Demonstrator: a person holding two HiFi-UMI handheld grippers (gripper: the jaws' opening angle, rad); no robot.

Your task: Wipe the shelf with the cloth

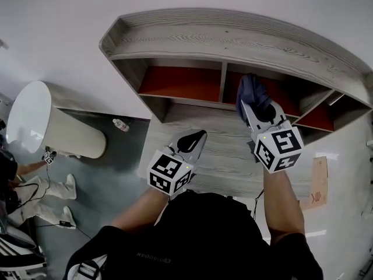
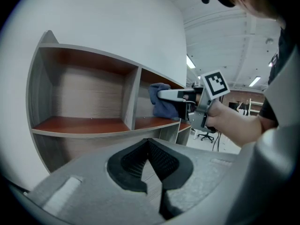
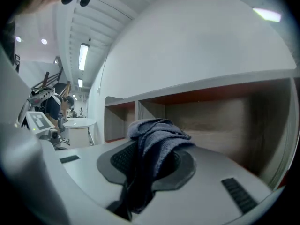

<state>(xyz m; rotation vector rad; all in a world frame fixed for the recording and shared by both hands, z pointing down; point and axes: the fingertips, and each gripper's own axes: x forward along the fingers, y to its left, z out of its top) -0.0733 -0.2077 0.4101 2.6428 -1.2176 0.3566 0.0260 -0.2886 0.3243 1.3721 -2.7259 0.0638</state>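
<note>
Head view — two tongs (image 1: 200,136) (image 1: 247,107), one cloth (image 1: 254,86)

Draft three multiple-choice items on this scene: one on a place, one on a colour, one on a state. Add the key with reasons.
1. Where is the cloth?
A. on the floor
B. in the right hand-held gripper, at the shelf
C. on the white drum

2. What colour are the compartment floors?
A. green
B. red-brown
C. yellow

3. How is the left hand-held gripper?
A. shut, empty
B. open round the cloth
C. shut on a bottle

Key: 1 B, the cloth hangs between its jaws; 2 B, the head view shows it; 3 A, its pads meet with nothing between.
</note>
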